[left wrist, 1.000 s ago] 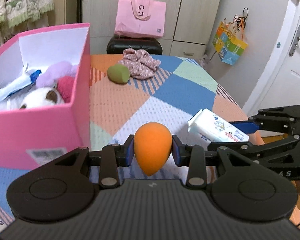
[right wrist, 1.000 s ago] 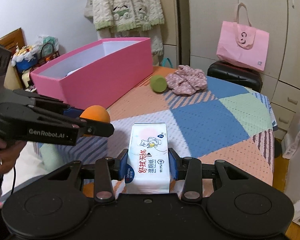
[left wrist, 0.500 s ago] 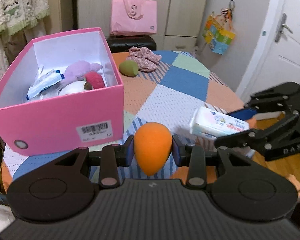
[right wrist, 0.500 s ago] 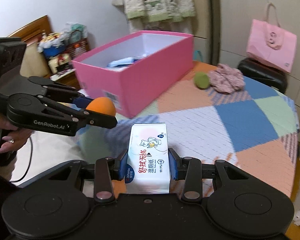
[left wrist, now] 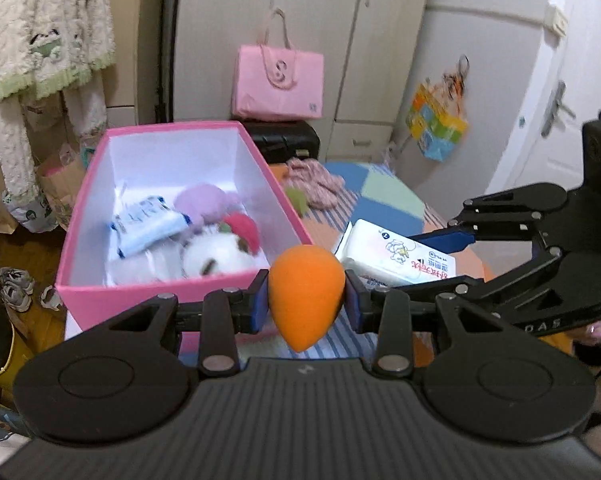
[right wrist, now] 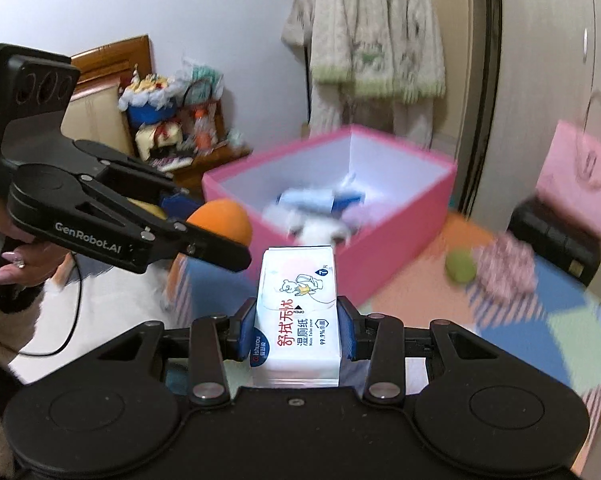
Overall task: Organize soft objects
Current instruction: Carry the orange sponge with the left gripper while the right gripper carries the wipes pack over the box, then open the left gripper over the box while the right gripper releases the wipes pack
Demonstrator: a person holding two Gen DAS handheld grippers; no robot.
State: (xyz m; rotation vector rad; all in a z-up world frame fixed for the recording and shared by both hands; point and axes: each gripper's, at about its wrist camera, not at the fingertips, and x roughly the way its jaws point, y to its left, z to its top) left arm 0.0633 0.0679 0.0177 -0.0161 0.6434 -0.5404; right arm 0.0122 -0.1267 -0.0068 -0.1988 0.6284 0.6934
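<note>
The pink box stands open at the top, its far half bare inside, while a tissue pack and plush toys fill the near half; its near wall rises between both loaded grippers and that opening

Plush toy in box; scrunchie beyond.

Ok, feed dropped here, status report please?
Left gripper shut on orange sponge. Right gripper shut on wipes pack. Pink box ahead, nothing blocking.
</note>
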